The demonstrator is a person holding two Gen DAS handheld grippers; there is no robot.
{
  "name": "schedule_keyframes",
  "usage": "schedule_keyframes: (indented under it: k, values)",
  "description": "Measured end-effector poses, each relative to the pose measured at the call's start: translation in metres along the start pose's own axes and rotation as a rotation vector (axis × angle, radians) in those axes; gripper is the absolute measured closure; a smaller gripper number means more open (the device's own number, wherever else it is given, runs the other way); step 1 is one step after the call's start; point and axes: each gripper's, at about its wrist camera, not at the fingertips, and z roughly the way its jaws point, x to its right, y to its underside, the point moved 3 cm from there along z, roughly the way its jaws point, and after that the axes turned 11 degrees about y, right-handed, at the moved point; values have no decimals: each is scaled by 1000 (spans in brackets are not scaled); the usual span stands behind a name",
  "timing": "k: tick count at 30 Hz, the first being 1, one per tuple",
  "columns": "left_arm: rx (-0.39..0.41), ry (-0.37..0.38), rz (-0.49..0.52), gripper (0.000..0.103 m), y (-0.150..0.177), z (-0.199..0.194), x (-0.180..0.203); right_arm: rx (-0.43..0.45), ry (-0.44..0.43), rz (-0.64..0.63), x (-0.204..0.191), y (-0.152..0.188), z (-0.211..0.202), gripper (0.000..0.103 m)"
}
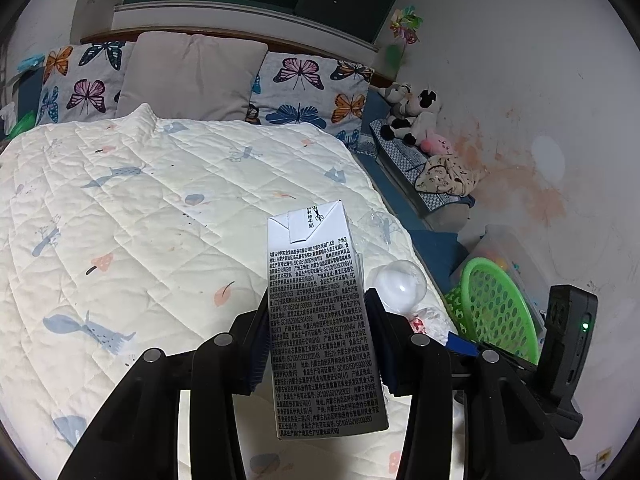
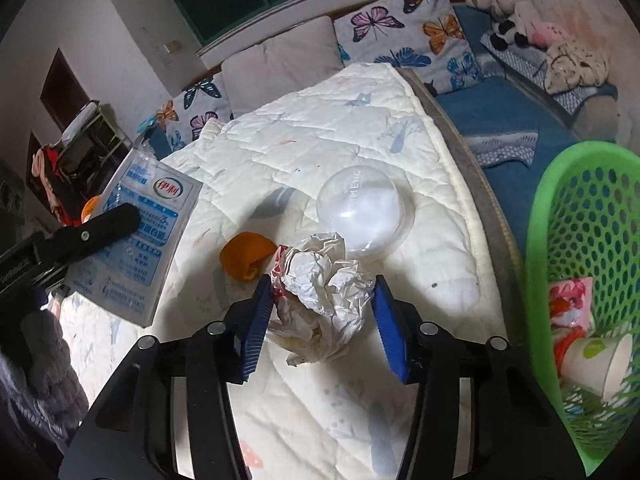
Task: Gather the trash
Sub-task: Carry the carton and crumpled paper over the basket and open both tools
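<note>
My left gripper (image 1: 318, 304) is shut on a white milk carton (image 1: 316, 264) and holds it upright above the quilt; the right wrist view shows the carton's blue-printed face (image 2: 144, 240) at the left. A crumpled white paper wad (image 2: 320, 280) with a red-printed edge sits between the blue pads of my right gripper (image 2: 322, 300), which press on both its sides. Just beyond the wad lie a clear plastic dome lid (image 2: 362, 212) and a piece of orange peel (image 2: 244, 256). The dome (image 1: 400, 284) also shows right of the carton.
A green perforated basket (image 2: 560, 220) stands off the bed's right edge, holding a paper cup (image 2: 596, 364) and wrappers. The white quilt (image 1: 140, 220) covers the bed, with pillows (image 1: 192, 76) at the head. Soft toys (image 1: 412, 116) lie by the right wall.
</note>
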Motion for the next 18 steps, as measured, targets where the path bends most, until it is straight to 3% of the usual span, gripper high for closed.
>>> schedule_keyframes:
  k: [18]
  values:
    - [-26, 96, 78, 60, 15, 10, 71, 98, 68, 17, 36, 17, -65, 53]
